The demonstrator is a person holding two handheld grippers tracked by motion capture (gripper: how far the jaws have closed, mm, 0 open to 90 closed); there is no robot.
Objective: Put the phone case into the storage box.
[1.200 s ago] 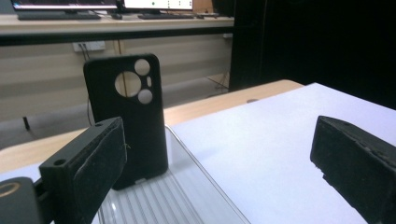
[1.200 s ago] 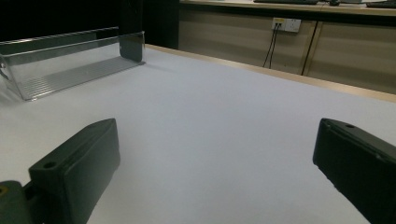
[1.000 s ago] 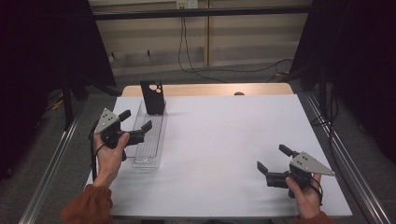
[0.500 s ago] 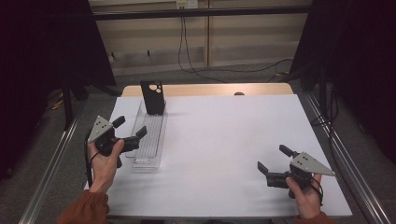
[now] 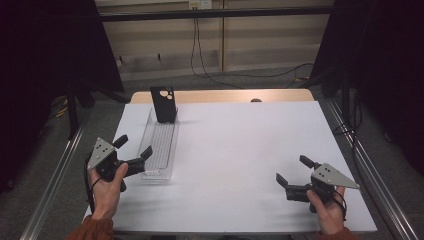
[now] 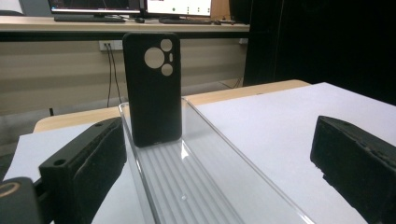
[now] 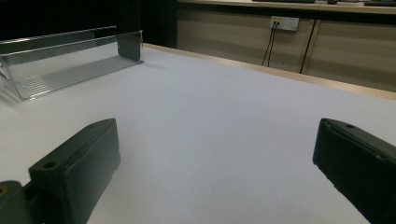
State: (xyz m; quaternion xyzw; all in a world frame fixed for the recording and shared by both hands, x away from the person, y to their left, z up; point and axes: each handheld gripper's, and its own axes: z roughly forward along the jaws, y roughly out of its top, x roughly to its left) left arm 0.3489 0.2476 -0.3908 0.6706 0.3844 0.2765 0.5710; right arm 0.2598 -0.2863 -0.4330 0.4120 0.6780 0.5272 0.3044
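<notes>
Thing in hand: a black rubbery phone case with round camera cut-outs (image 5: pixel 163 104) stands upright at the far end of a long clear plastic tray with a ribbed floor (image 5: pixel 159 149), its back towards us.
Tray: lies lengthways on the white-covered table (image 5: pixel 240 150), towards the left side, near end just in front of the left gripper.
Left gripper (image 5: pixel 134 151): held low at the tray's near end, jaws released and spread wide, nothing between them; in the left gripper view they straddle the tray's near end and point straight down it at the case (image 6: pixel 153 88).
Right gripper (image 5: pixel 294 173): resting near the front right corner of the table, well apart from the tray, jaws also released and empty; its view looks across bare table to the tray (image 7: pixel 60 70) far off.
Done so far: by my reckoning, only the lining-up; the case is untouched.
Left to do: reach along the tray, close on the case, and lift it out, as I judge it.
</notes>
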